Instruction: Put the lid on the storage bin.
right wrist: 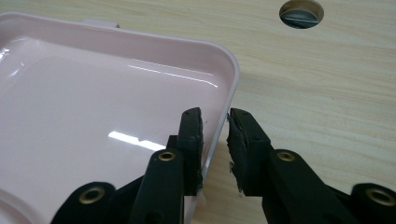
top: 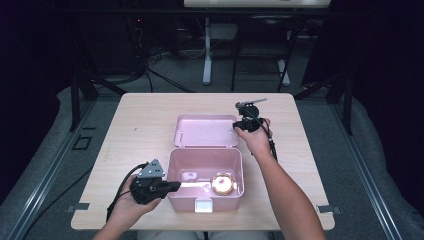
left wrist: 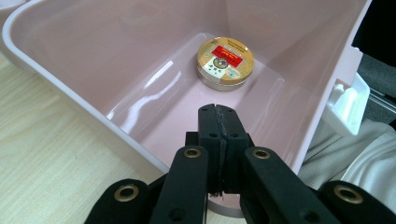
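The right tool (right wrist: 215,149), jaws slightly parted, straddles the glossy pink plastic lid's (right wrist: 93,93) 3 o'clock rim; pinch squarely before swinging it over the round gold tin (left wrist: 225,63). The left tool (left wrist: 218,140) is closed, empty.

Glossy pink plastic box (top: 205,167), matt pale wood-grain table (top: 140,130).

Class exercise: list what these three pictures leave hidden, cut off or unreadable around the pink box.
- Tin label: print too small, left gripper view.
- Box floor: glare hides part, high view.
- Lid: cut off by frame edges, right gripper view.
- Right gripper on the lid's rim: touching or not, unclear.
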### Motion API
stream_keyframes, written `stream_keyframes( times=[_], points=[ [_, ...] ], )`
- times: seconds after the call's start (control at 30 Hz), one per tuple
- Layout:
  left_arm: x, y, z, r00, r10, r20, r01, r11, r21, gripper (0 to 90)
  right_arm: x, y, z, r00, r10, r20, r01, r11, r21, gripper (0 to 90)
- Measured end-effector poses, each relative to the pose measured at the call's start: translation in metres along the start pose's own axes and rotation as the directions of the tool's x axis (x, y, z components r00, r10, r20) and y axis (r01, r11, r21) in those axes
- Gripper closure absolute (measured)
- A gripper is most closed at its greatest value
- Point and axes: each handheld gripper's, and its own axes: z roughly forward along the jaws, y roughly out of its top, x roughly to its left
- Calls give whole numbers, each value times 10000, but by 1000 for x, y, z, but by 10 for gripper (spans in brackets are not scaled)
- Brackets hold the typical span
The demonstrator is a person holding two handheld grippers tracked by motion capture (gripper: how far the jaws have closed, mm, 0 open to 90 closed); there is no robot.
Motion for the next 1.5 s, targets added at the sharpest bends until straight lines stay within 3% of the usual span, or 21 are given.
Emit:
stream_keyframes(
  times=[0.67, 1.5],
  points=[
    [0, 0, 0, 10000, -40, -1, 40, 10000, -17, 900, 0, 4, 1, 9985, 546, -16, -545, 9977, 407, 792],
    [0, 0, 0, 10000, -25, -15, 25, 10000, -48, 900, 4, 7, -6, 9966, 830, 2, -829, 9964, 156, 819]
  ],
)
